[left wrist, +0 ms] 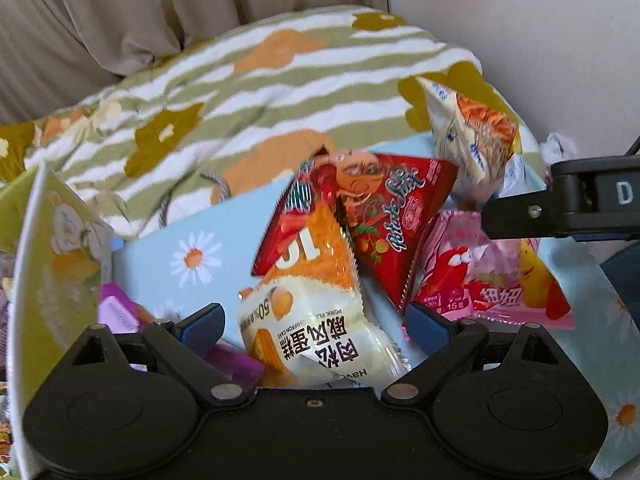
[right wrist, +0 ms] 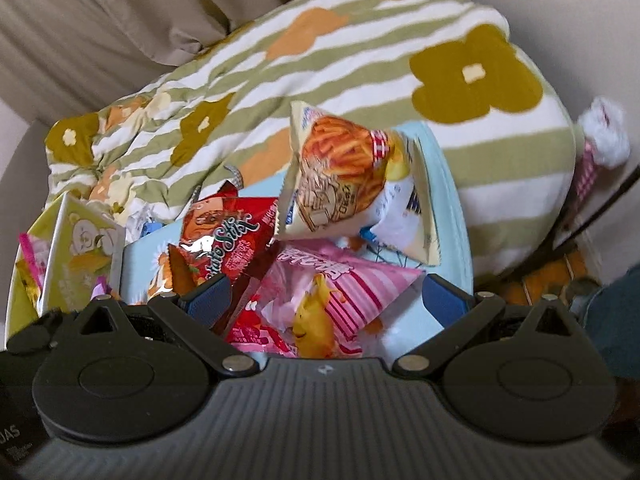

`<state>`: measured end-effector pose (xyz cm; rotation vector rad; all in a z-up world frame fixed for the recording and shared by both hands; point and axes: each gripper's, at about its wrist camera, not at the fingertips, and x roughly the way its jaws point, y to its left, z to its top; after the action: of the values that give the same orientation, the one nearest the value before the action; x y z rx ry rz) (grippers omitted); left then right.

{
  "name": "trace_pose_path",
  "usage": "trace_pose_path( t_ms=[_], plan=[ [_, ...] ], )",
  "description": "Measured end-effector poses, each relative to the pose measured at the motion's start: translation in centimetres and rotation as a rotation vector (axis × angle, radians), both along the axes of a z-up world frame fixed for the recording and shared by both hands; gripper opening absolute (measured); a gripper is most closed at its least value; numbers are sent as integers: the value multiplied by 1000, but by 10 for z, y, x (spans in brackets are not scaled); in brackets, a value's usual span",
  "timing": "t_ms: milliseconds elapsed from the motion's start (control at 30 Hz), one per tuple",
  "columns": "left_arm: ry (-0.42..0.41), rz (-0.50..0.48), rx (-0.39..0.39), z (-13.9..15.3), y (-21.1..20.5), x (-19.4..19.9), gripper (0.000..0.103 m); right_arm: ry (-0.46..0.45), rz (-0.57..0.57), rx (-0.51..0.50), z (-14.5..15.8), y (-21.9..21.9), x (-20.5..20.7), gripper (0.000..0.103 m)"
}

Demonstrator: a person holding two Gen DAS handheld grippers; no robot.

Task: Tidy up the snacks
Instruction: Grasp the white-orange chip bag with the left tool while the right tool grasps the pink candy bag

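The left gripper (left wrist: 316, 326) is showing a glossy black body with two round side housings, silver pivot screws and blue finger pads (left wrist: 202, 322). The right gripper (right wrist: 326, 300) is showing the same black arms and blue pads (right wrist: 210, 298), with a ribbed grey body filling the frame's bottom.

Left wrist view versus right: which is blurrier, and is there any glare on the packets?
Left wrist view: soft motion blur on the quilt, though the pork floss cake packet print stays readable. Right wrist view: similar softness, white glare on the red potato stick bag, strong fisheye bending at the edges.
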<state>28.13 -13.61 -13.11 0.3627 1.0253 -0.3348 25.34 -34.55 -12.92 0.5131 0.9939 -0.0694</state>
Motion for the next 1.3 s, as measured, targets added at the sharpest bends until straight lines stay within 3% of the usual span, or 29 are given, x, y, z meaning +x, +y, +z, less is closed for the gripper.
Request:
trace_pose_path(
  t_ms=[67,533,1033,1100,1300],
  plan=[
    [27,2,-4,-5,2,4,91,17,-10,8,-7,2,4,103],
    [53,-38,8,-8,8,9,71,106,-104,123,-41,0,17,103],
    [23,-14,-19,2,22,2,57,125,-33,29,-45,18,32,103],
    [18,-8,-22,3,23,1,57,128,-6,34,-47,20,32,89],
    [16,16,-44,10,26,-7,56,122,11,16,-44,24,22,84]
  ],
)
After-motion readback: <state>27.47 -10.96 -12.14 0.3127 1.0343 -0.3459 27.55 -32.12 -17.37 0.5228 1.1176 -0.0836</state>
